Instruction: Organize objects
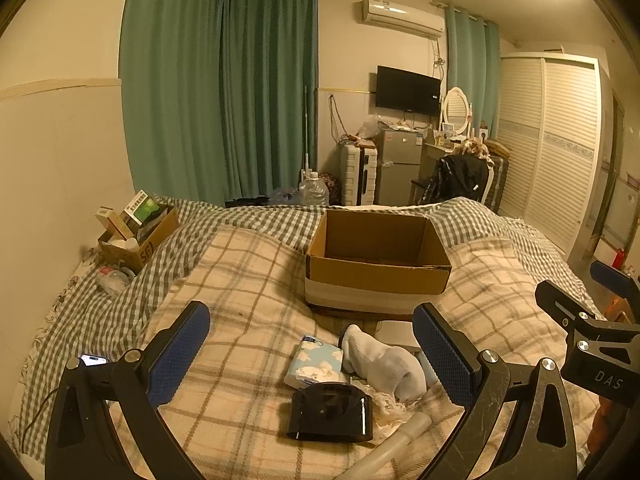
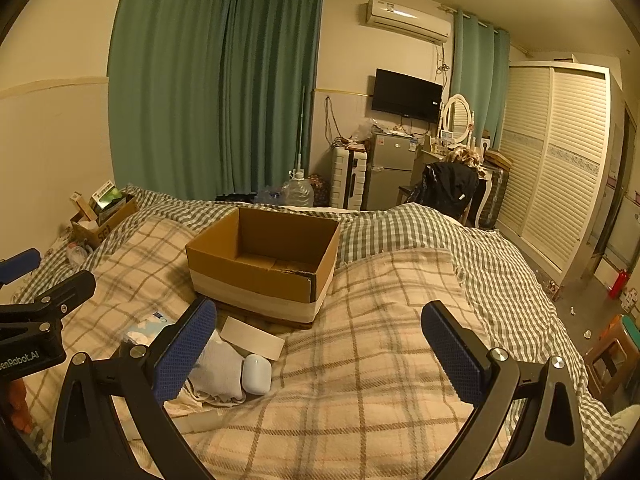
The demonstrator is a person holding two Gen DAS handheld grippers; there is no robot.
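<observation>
An open, empty cardboard box stands on the plaid bedspread; it also shows in the right wrist view. In front of it lie a blue tissue pack, a white sock, a black glossy case, a white card, a white earbud case and a pale tube. My left gripper is open above these items. My right gripper is open over bare bedspread, right of the pile. Each gripper's side shows in the other's view.
A small carton with packets sits at the bed's far left by the wall. A phone lies at the left. Beyond the bed stand water jugs, a suitcase, a fridge, a chair and a wardrobe.
</observation>
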